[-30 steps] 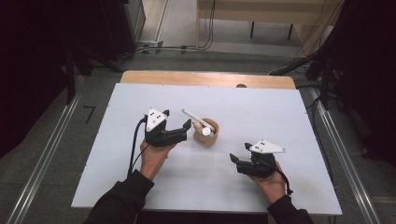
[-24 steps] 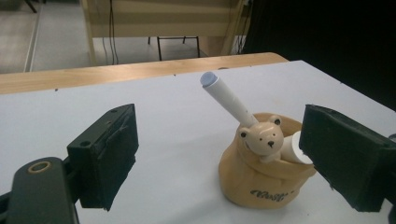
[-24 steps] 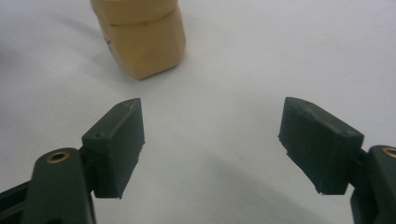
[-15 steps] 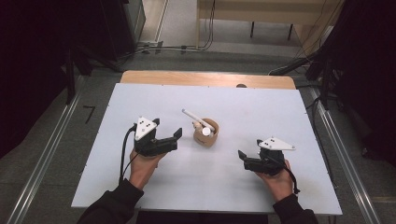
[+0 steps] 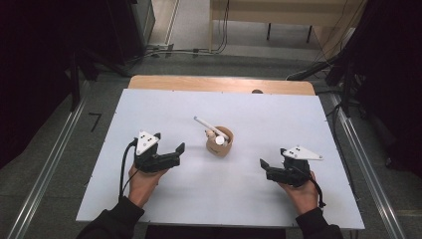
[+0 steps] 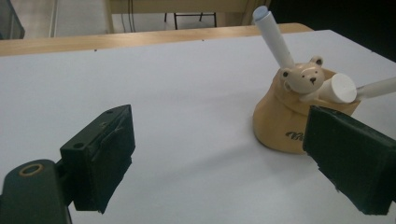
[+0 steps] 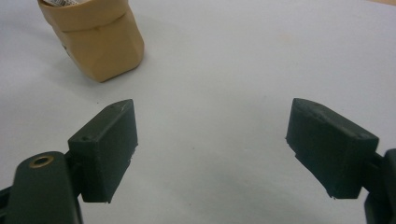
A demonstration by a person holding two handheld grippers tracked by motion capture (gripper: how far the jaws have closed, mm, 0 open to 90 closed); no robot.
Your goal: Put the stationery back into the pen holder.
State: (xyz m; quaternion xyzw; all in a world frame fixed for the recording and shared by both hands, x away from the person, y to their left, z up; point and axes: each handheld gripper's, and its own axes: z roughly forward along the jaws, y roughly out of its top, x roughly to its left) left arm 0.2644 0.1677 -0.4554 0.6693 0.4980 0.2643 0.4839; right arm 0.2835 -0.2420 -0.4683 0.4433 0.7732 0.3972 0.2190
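1. The tan holder (image 5: pixel 219 142) is the landmark for everything here: a small soft-sided pot with a bear figure (image 6: pixel 304 77) on its rim, standing upright near the middle of the white table (image 5: pixel 298 119).
2. The left gripper (image 5: pixel 171 153) has its jaws spread wide with nothing between them; in the left gripper view one black pad (image 6: pixel 100 154) sits low at the left and the other overlaps the holder's lower right side in the picture, though in the high view the gripper is clearly apart from the holder, to its left and a little nearer the person.
3. The right gripper (image 5: pixel 264 166) also has its jaws wide apart, having just been opening, with only bare table between them; it lies to the right of the holder and nearer the person, well apart from it.
4. In the right gripper view the holder appears beyond the left-hand jaw, at the upper left of the picture.
5. A white marker (image 5: pixel 208 126) leans out of the holder, its free end pointing up and away from the person; a second white stick (image 6: pixel 376 87) pokes out of the holder's other side.
6. A round white cap end (image 6: pixel 340 88) faces the camera just beside the bear.
7. The left hand (image 5: pixel 142 181) and right hand (image 5: pixel 301 191) each grasp their gripper from behind, on the person's side of the holder.
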